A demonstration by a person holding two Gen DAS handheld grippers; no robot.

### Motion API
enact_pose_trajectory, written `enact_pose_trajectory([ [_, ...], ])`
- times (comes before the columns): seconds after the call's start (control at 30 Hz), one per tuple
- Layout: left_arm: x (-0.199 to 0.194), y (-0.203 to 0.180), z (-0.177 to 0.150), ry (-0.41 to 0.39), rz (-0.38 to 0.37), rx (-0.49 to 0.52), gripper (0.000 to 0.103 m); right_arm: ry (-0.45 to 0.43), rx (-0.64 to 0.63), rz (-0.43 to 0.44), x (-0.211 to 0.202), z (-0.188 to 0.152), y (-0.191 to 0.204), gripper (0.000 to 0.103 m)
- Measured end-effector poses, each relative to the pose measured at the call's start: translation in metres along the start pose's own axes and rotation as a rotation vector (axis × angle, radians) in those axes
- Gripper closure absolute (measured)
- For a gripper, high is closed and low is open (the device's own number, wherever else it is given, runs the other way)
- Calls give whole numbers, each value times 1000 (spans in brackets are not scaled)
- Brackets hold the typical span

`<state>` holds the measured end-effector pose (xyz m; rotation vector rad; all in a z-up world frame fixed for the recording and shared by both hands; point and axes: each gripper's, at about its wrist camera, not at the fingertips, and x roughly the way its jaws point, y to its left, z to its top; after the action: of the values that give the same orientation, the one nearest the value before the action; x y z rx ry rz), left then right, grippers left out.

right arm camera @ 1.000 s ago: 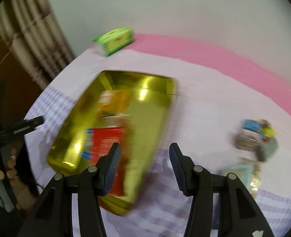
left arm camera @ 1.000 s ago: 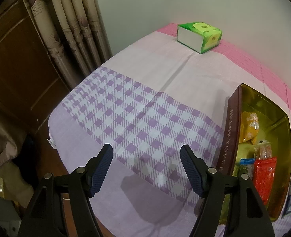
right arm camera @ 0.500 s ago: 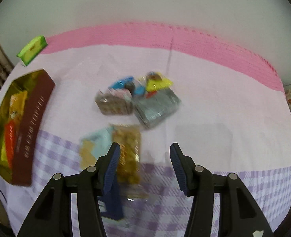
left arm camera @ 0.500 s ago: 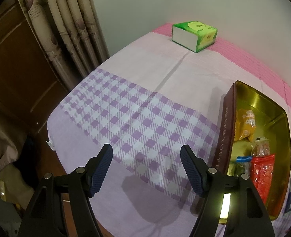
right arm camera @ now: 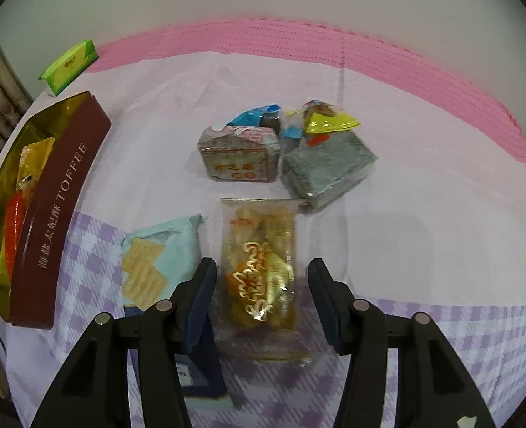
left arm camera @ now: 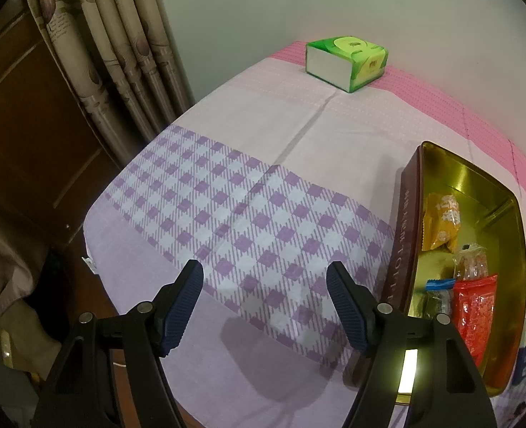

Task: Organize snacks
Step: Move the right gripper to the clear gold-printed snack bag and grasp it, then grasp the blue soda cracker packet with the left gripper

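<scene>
Four snack packs already lie in the gold toffee tin (right arm camera: 63, 192); six or so wait loose on the bench (right arm camera: 423, 196). The right hand-held gripper (right arm camera: 259, 296) hovers, jaws apart, over a clear biscuit pack (right arm camera: 259, 249); the left hand-held gripper (left arm camera: 264, 301) idles, spread wide.

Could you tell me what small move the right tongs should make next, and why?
Probably lower the right tongs and close on the clear snack packet: they are open, the packet lies lengthwise between the fingers, and the toffee tin already holding snacks sits nearby.
</scene>
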<state>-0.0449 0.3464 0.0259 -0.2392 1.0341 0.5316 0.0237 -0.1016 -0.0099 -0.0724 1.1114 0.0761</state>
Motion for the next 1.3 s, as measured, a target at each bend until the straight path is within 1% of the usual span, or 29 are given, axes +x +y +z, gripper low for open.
enact_pose_trajectory([
  [0.1, 0, 0, 0, -2, -1, 2, 31, -4, -12, -19, 5, 1, 4, 54],
  [0.2, -4, -4, 0, -17, 8, 16, 31, -17, -21, -13, 3, 0, 3, 60],
  [0.27, -6, -9, 0, -26, 11, 29, 31, -25, -26, -7, 1, -2, 0, 66],
  [0.43, -17, -28, -1, -49, -16, 65, 31, -43, -34, 2, -3, -8, -7, 68],
  [0.57, -39, -53, -4, -96, -39, 127, 31, -52, -22, -7, -6, -15, -17, 68],
  [0.67, -54, -75, -7, -101, -100, 167, 31, -58, 16, -4, -8, -19, -33, 68],
  [0.8, -68, -114, -14, -76, -199, 240, 31, -60, 68, -17, -11, -26, -58, 68],
  [0.97, -82, -183, -31, -39, -316, 389, 31, -63, 116, -42, -16, -36, -84, 68],
  [1.0, -83, -197, -35, -21, -345, 416, 31, -65, 126, -46, -18, -39, -90, 68],
  [1.1, -80, -229, -44, 49, -411, 451, 31, -65, 147, -57, -21, -48, -103, 68],
  [1.23, -75, -262, -56, 107, -426, 491, 31, -58, 142, -76, -26, -60, -113, 68],
  [1.3, -71, -275, -61, 132, -428, 494, 31, -51, 143, -80, -28, -63, -117, 68],
])
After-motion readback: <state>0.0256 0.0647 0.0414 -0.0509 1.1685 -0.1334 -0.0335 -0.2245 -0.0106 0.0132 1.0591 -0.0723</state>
